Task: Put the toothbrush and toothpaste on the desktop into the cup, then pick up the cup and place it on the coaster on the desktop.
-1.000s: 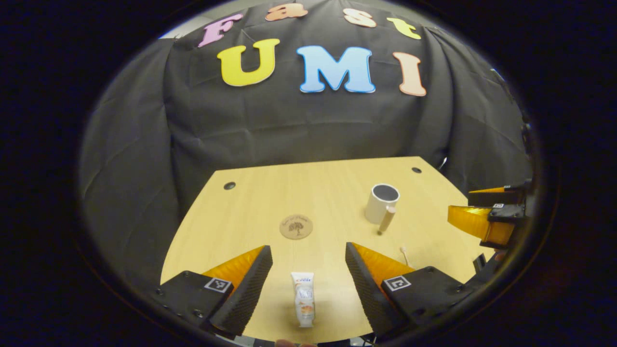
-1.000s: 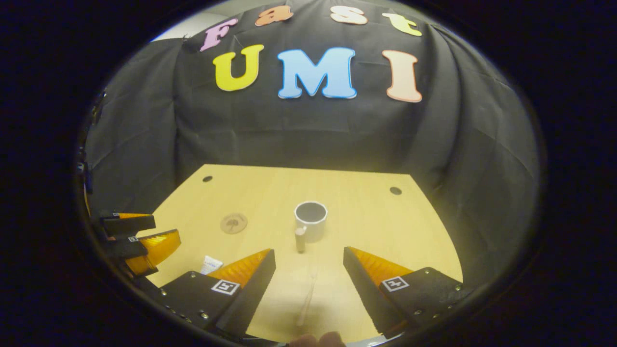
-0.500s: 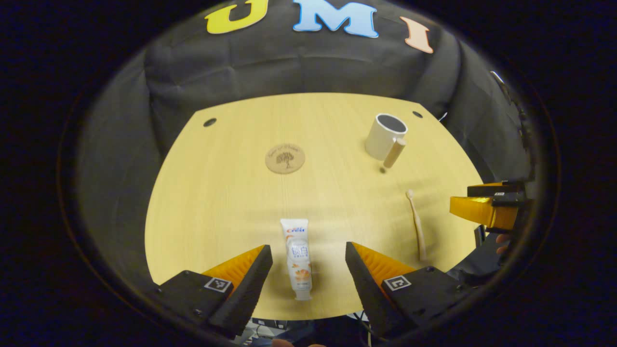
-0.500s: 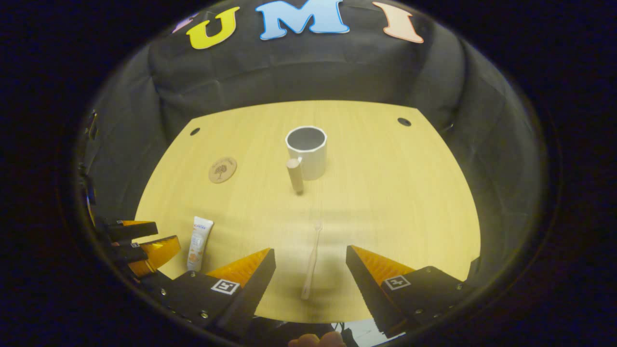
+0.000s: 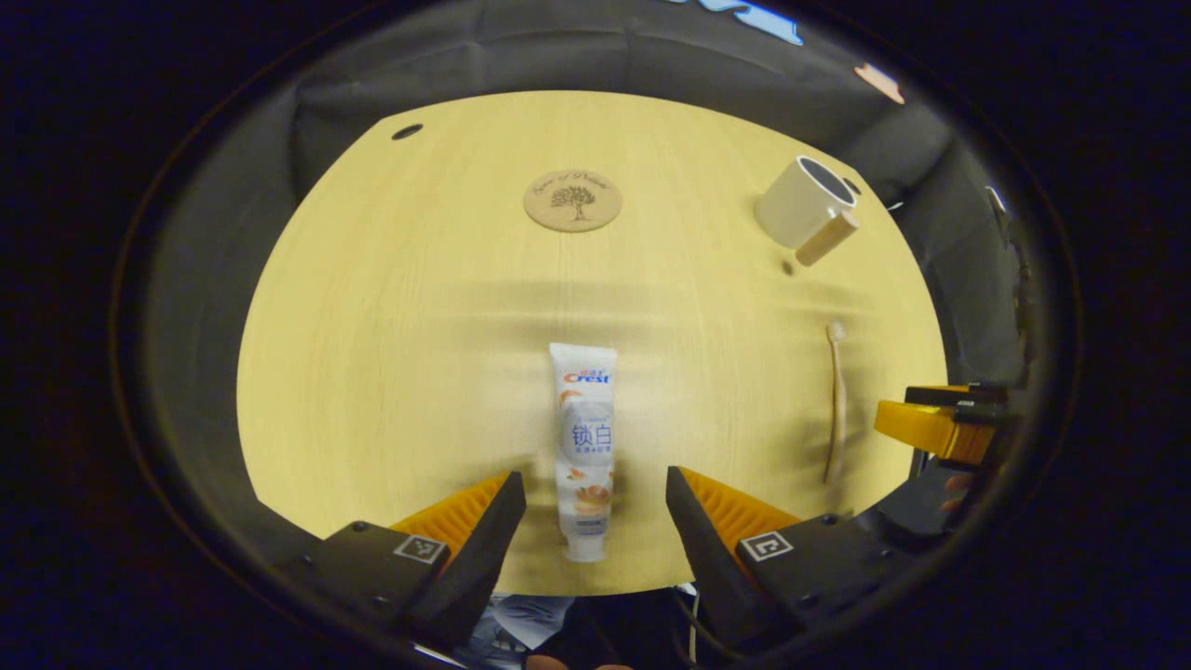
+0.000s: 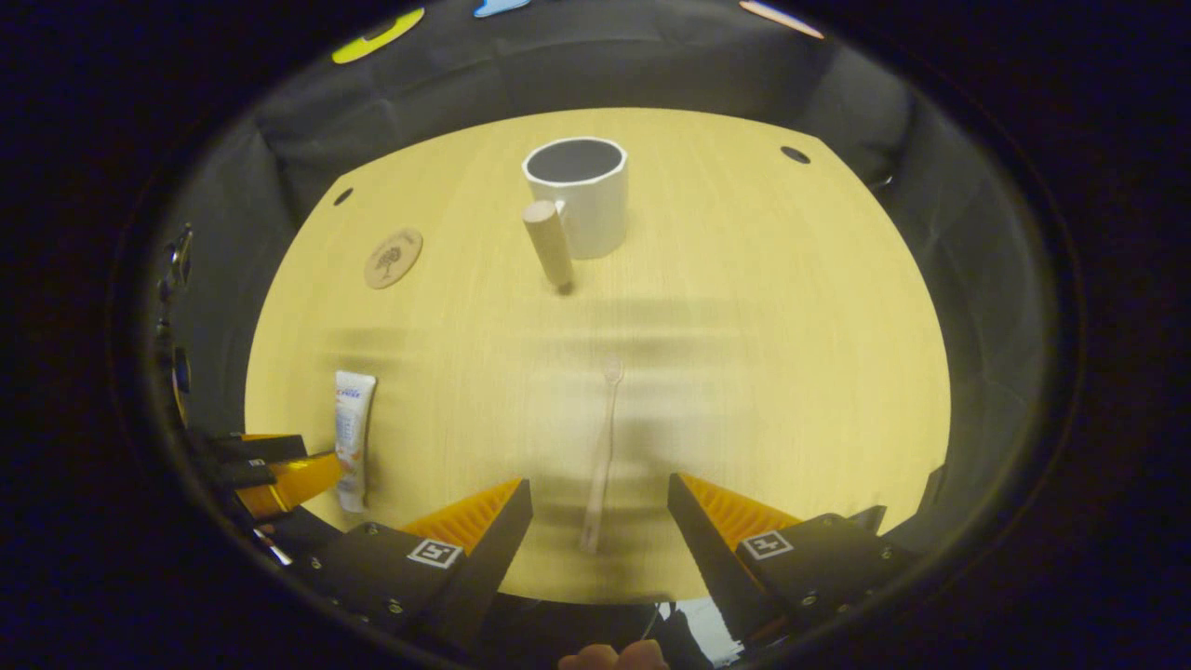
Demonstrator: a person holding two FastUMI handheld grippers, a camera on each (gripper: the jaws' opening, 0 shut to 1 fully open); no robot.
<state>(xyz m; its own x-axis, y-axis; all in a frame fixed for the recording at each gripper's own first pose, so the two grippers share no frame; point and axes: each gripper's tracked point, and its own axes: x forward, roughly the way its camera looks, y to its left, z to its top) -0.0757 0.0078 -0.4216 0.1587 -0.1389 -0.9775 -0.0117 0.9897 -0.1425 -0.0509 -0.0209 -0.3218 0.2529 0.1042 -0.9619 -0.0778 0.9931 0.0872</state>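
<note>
Wooden desk [image 5: 391, 307] and nothing is done yet: I have both jaws released, left gripper [image 5: 589, 507] straddling the paste [image 5: 584, 447] at the near edge, right gripper [image 6: 595, 512] over the brush [image 6: 600, 456], cup [image 6: 579, 191] empty near the far edge, coaster [image 5: 572, 199] bare.

A staged recording booth, not a home; black cloth [image 6: 651, 74] drapes behind a pale wooden desktop [image 6: 744, 326] with cable holes [image 6: 795, 154], under dim light.
</note>
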